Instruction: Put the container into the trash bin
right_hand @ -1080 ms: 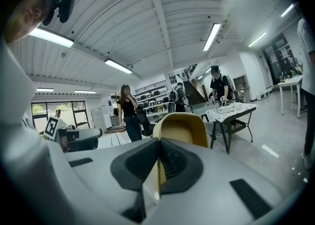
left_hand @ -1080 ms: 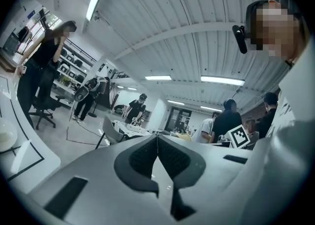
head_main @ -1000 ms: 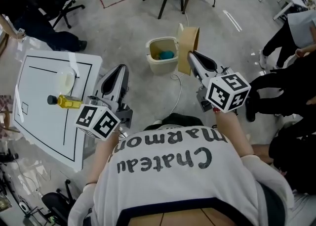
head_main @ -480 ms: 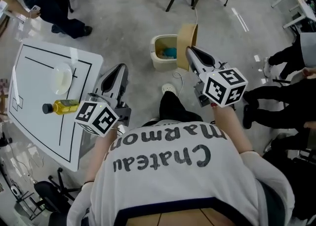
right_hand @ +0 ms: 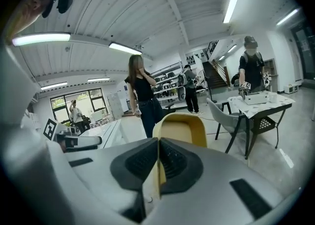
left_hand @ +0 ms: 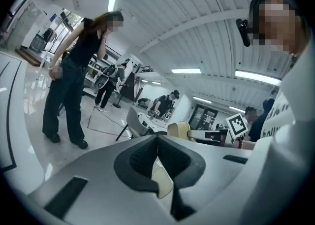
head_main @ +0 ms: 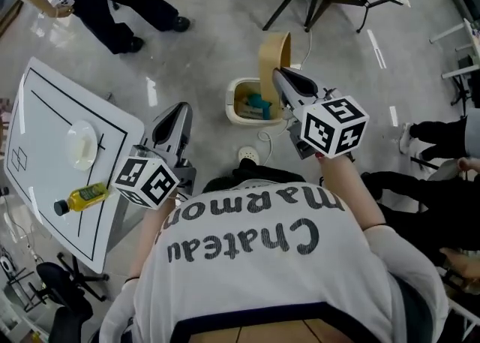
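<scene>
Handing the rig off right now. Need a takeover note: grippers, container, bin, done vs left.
Right gripper: fingers shut on the wall of the tan open-topped container, which is held up in the air.
Left gripper: fingers together, carrying nothing that shows in the head view.
Cream plastic trash bin: on the floor ahead, with some rubbish in it. In the head view the container hangs by its right rim, not inside.
Done: container is in the grip and at the bin.
Left: move it over the opening, open the fingers, drop it in.

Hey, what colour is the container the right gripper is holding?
Pale tan-yellow container, clearest in the right gripper view.
</scene>
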